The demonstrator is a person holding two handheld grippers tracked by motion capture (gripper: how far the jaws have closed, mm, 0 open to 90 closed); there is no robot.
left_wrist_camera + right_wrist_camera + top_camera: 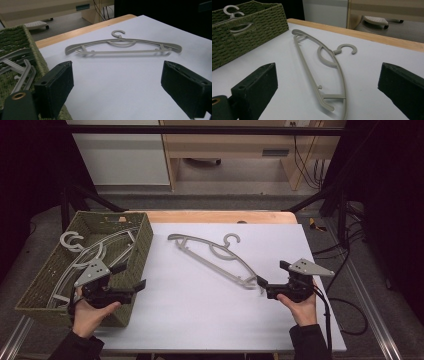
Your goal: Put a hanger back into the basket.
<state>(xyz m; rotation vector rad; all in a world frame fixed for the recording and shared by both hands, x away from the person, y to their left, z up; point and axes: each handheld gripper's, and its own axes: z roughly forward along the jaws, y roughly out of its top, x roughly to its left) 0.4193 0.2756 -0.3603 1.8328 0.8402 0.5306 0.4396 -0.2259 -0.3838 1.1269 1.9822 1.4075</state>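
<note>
While one grey plastic hanger [215, 257] lies flat on the white sheet [200, 320] in the middle of the table, the work looks like putting hangers into the green woven basket [142, 245] at the left side, where several hangers [85, 252] of the same kind already lie in a loose pile. This loose hanger stretches diagonally, its hook [231, 240] pointing toward the far edge and its near end just beside the right gripper [263, 287].

That right gripper has its jaws wide apart, with nothing between them; in the right gripper view the end of the hanger [329, 105] lies on the sheet between the two black jaws, but the pads do not press on it. The left gripper [132, 277] hangs at the near right wall of the basket, also with jaws spread and empty, and from its own camera the hanger [122, 46] is well apart, across the sheet.

I judge that the step in hand is the reach for the last hanger outside the basket. The next move would call for the right gripper to go a little lower and forward, so that the thin arm of the hanger comes between the pads, and then to close firmly. Because the hanger is long and flat on the sheet, the other gripper may need to take the far end so it does not swing or catch the basket rim.
</note>
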